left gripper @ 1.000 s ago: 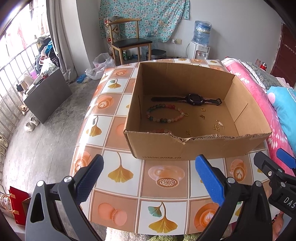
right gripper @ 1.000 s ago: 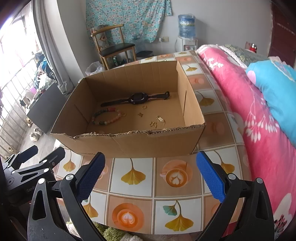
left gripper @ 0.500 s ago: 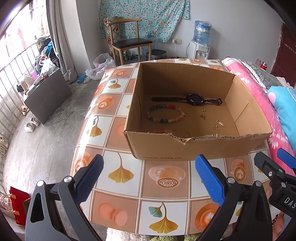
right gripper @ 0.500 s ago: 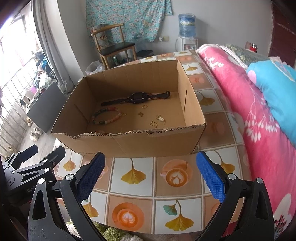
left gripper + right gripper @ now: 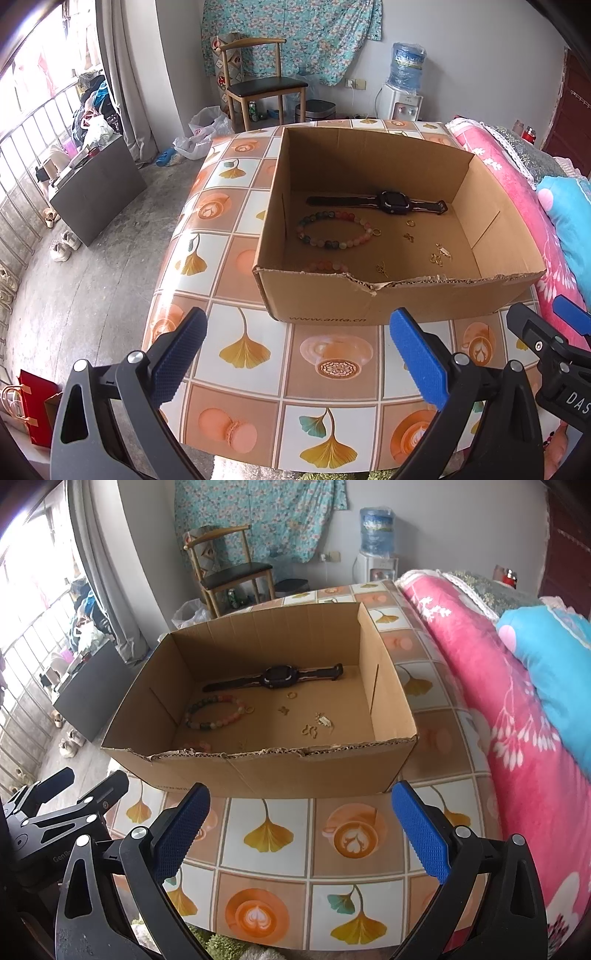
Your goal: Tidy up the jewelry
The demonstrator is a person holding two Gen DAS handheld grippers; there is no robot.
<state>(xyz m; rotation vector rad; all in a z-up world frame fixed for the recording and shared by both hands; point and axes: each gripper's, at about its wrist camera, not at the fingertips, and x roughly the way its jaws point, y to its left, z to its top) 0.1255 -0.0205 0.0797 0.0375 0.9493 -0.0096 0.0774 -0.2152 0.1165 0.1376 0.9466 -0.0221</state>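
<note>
Left wrist cam: the left gripper (image 5: 295, 354) is hanging wide open over the tablecloth (image 5: 258, 369), gripping nothing. The cardboard box (image 5: 332, 299) is holding a watch (image 5: 393, 202), bead bracelet (image 5: 334, 229) and gold bits (image 5: 439, 254).

Right wrist cam: the right gripper (image 5: 301, 830) is also gaping wide, empty, just short of the box.

box (image 5: 391, 295) on table (image 5: 236, 347) | in box: watch (image 5: 391, 201) at back, bracelet (image 5: 334, 233) before it at left, small trinkets (image 5: 439, 254) at right | chair (image 5: 264, 86) behind box
</note>
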